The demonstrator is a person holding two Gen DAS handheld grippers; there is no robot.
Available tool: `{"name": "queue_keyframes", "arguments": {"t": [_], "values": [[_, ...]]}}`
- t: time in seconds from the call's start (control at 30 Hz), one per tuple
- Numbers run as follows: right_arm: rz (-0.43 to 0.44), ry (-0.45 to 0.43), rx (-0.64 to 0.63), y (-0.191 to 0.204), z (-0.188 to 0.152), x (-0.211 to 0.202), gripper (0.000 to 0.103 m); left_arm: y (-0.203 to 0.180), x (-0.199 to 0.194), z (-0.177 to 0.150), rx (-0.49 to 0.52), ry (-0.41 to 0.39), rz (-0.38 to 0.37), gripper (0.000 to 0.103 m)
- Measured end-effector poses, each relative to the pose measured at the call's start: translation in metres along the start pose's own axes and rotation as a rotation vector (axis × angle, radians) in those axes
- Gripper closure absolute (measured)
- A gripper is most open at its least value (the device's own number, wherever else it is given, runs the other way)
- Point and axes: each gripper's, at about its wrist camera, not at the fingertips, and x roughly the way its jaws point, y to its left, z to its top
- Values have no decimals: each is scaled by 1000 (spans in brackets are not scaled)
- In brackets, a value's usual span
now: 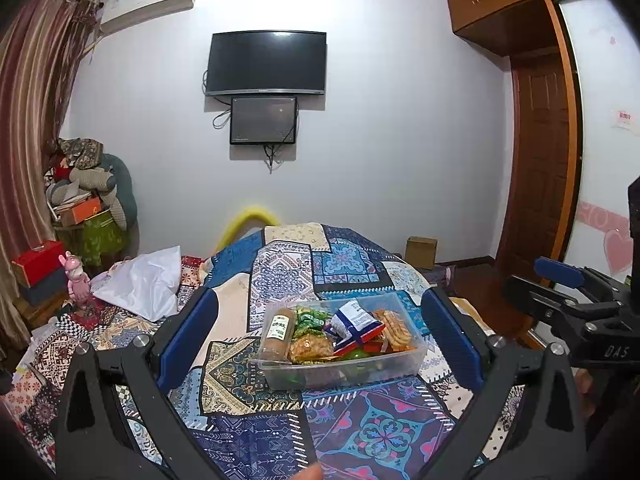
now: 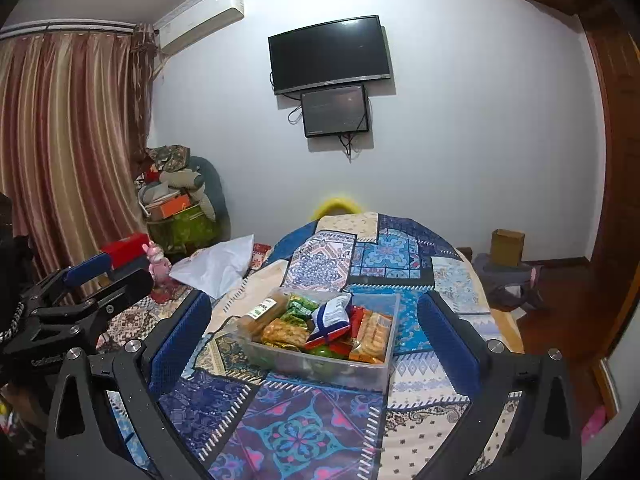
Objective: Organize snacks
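Left wrist view showed the left tool spread wide and empty above a patchwork cloth, its blue pads either side of a clear plastic box. That box sat near the middle of the cloth, packed with snacks: a brown roll, green packets and a blue-and-white bag. The right tool hung beyond the cloth's right edge.

Right wrist view showed the right tool also spread and holding nothing, the box between its fingers, with the left tool off to the left, its jaws apart.
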Motion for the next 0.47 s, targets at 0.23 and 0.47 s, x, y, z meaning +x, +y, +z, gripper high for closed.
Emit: {"name": "queue_keyframes", "arguments": {"t": [0.23,0.47], "values": [[-5,4,1,-1,0,1,0,-1,1,-2,-9,5,1,0],[-17,12,-5,-2,-2,4,0,2,5,-5,-21,17,0,0]]}}
